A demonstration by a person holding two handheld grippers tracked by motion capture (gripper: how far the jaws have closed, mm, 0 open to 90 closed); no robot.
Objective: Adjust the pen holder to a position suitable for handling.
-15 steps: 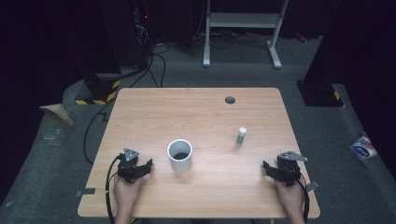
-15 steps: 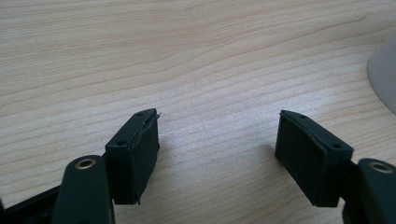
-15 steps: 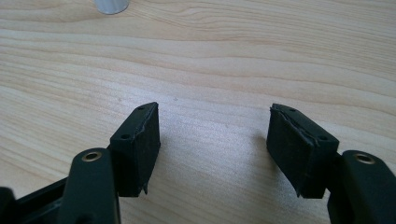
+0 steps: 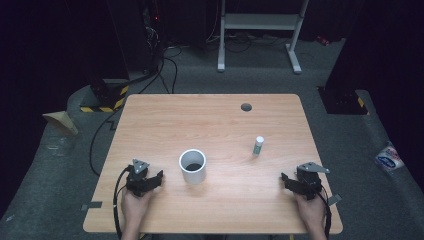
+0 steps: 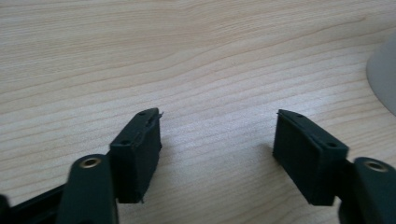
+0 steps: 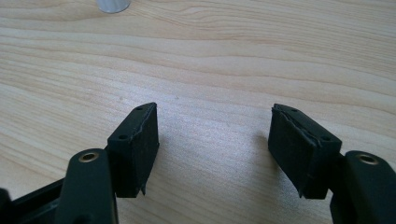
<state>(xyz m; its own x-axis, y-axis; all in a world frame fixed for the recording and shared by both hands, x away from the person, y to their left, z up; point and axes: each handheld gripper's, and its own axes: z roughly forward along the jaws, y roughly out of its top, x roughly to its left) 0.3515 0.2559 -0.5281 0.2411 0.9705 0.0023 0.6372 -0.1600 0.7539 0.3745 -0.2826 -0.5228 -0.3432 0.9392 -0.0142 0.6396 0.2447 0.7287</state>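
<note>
White cylindrical cup (image 4: 192, 166) — upright, open top, dark inside — stands on the tabletop (image 4: 210, 122) slightly left of centre, nearer the near edge than the far one. Small white bottle (image 4: 258, 145), pale greenish body, white cap — upright, right of centre, well apart from the cup, well in from the right edge.
</note>
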